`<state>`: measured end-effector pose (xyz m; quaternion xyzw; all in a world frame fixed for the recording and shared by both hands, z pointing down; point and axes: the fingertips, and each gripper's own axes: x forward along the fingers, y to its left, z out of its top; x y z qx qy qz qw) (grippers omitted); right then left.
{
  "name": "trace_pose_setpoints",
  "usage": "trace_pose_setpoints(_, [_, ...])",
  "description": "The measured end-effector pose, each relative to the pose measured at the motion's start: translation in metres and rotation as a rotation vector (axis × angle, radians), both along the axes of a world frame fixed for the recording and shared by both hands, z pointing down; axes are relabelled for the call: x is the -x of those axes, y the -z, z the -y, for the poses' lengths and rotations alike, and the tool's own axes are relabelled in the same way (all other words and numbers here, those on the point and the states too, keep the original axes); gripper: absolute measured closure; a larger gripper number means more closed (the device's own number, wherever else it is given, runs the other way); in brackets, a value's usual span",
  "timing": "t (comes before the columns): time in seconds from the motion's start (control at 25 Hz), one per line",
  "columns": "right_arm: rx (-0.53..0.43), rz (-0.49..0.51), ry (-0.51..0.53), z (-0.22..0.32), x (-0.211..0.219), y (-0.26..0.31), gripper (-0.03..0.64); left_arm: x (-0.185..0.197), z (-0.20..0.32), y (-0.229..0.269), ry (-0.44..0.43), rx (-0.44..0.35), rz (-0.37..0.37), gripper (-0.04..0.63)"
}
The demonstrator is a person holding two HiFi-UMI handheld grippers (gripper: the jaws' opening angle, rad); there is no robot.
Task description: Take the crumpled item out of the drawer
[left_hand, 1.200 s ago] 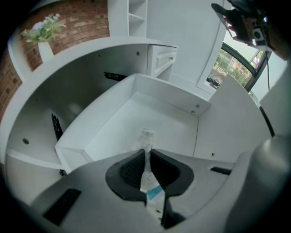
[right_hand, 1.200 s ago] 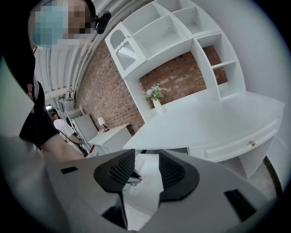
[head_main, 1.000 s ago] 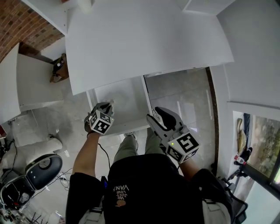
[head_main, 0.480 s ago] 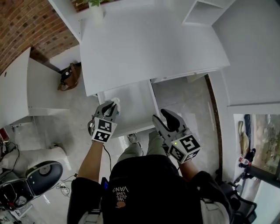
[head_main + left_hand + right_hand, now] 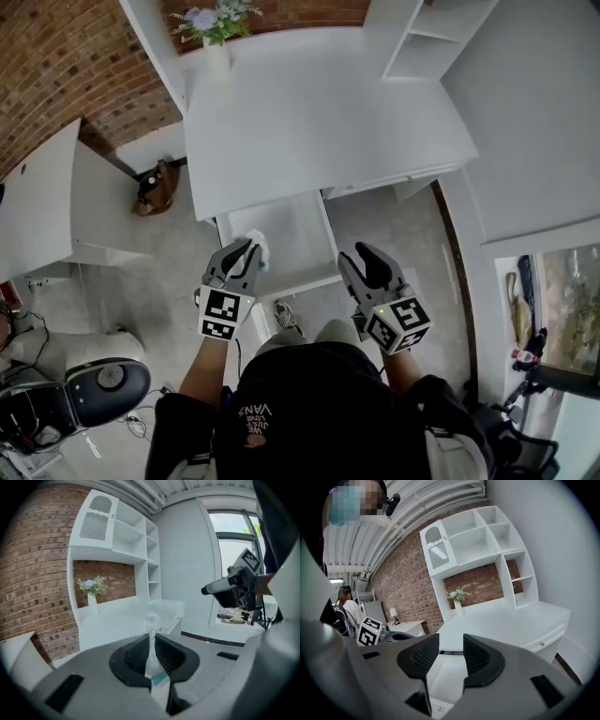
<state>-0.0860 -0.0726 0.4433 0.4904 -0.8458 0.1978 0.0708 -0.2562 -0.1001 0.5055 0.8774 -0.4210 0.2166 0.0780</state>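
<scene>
In the left gripper view a white crumpled item (image 5: 151, 641) with a bit of blue print stands up between the two black pads, and my left gripper (image 5: 151, 660) is shut on it. The head view shows the left gripper (image 5: 246, 253) raised over the front left corner of the open white drawer (image 5: 292, 230), with the crumpled item (image 5: 260, 247) at its tips. My right gripper (image 5: 367, 262) hangs to the right of the drawer's front. In the right gripper view my right gripper (image 5: 451, 656) has its jaws apart with nothing between them.
The drawer sticks out from under a white desk (image 5: 319, 112) that carries a vase of flowers (image 5: 215, 37) and a shelf unit (image 5: 412, 37). A brown bag (image 5: 155, 183) lies on the floor at the left, near a white cabinet (image 5: 47, 206). A black chair (image 5: 94, 384) is at lower left.
The head view has swung up and shows more of the desk. My left gripper, still shut on the crumpled item, has drawn back to the drawer's front edge. The right gripper stays open.
</scene>
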Motion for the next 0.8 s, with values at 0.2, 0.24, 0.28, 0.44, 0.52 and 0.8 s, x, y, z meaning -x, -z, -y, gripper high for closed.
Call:
trace_pose_setpoints(0.2, [-0.023,0.002,0.007,-0.011,-0.019,0.011,0.462,-0.010,-0.020,0.042,0.044,-0.064,-0.047,0.557])
trace_pose_setpoints(0.24, [-0.029,0.003,0.010,-0.015,-0.023,0.014,0.463,-0.012,-0.025,0.049,0.053,-0.075,-0.052,0.557])
trace_pose_setpoints(0.28, [-0.036,0.004,0.014,-0.019,-0.028,0.018,0.463,-0.016,-0.031,0.056,0.060,-0.084,-0.056,0.557])
trace_pose_setpoints(0.44, [-0.060,0.014,0.026,-0.034,-0.050,0.032,0.466,-0.034,-0.051,0.078,0.082,-0.116,-0.064,0.557])
trace_pose_setpoints(0.52, [-0.073,0.016,0.036,-0.042,-0.062,0.038,0.466,-0.044,-0.062,0.087,0.095,-0.133,-0.064,0.557])
trace_pose_setpoints(0.8, [-0.104,0.001,0.091,-0.070,-0.101,0.054,0.483,-0.077,-0.101,0.104,0.154,-0.157,-0.053,0.557])
